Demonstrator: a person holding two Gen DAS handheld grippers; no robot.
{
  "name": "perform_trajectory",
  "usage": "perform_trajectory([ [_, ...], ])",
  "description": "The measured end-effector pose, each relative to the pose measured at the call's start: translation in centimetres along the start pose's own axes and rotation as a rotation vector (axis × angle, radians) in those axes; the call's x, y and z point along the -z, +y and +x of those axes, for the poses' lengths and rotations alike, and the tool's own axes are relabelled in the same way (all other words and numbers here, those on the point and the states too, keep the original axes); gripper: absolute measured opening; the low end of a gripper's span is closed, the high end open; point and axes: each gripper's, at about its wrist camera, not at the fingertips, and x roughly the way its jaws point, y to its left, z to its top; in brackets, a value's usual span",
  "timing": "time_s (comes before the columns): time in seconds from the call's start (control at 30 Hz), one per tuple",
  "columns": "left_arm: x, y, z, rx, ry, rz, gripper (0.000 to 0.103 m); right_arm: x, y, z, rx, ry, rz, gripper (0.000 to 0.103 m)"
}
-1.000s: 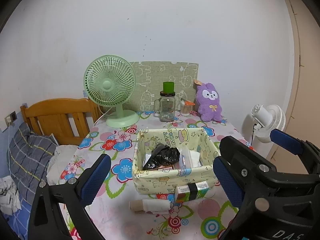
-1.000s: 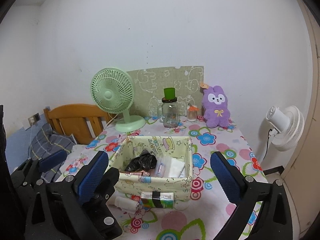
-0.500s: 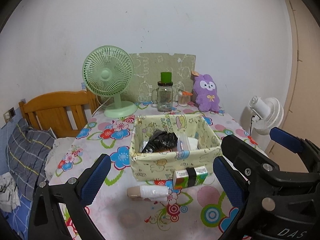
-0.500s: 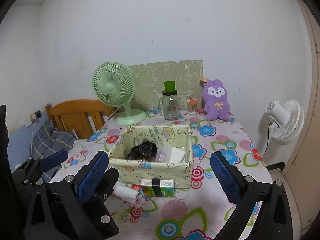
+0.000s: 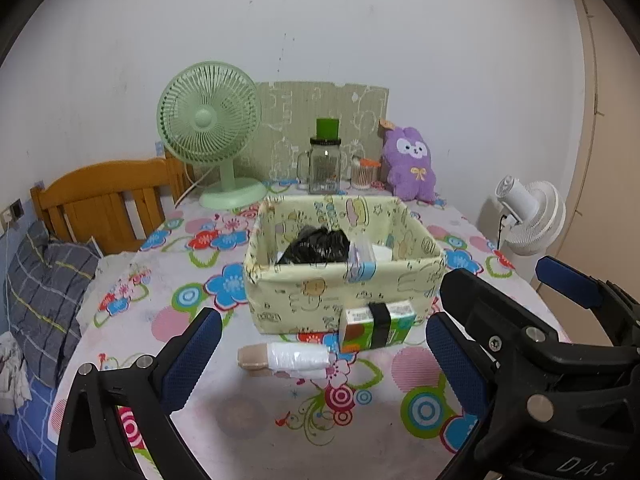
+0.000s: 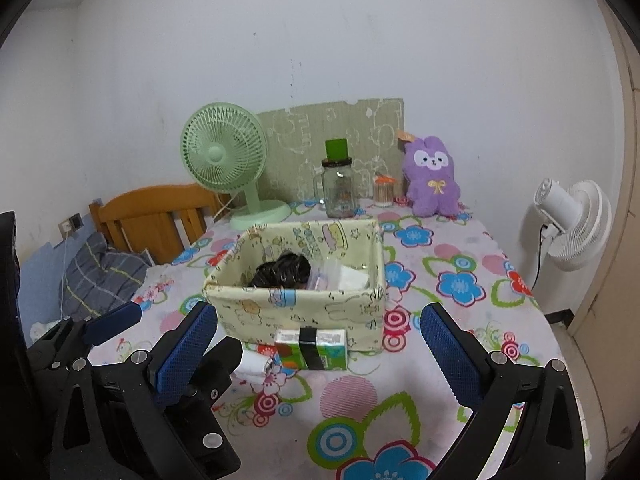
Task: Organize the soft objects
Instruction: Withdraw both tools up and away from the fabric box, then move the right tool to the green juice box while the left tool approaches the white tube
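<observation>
A pale yellow fabric basket stands mid-table, holding a crumpled black bag and white packets. In front of it lie a green tissue pack with a black band and a white roll with a beige end. A purple plush rabbit sits at the back against the wall. My left gripper is open above the near table, framing the roll. My right gripper is also open and holds nothing, close beside the left one.
A green desk fan, a glass jar with a green lid and a small swab cup line the back of the flowered tablecloth. A white fan stands beyond the right edge; a wooden headboard and bedding lie on the left.
Both cameras have dropped lower, so the basket and back items sit higher in view and less of the basket's inside shows. Both grippers stayed open; nothing on the table moved.
</observation>
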Motion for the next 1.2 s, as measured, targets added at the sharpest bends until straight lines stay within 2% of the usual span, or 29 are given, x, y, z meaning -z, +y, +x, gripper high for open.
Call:
perform_trajectory([
  [0.83, 3.8, 2.5, 6.8, -0.061, 0.189, -0.042, 0.103, 4.1, -0.5, 7.3, 0.033, 0.193, 0.03, 0.103],
  [1.2, 4.1, 3.9, 8.9, -0.08, 0.233, -0.057, 0.103, 4.3, 0.5, 10.5, 0.032, 0.245, 0.007, 0.103],
])
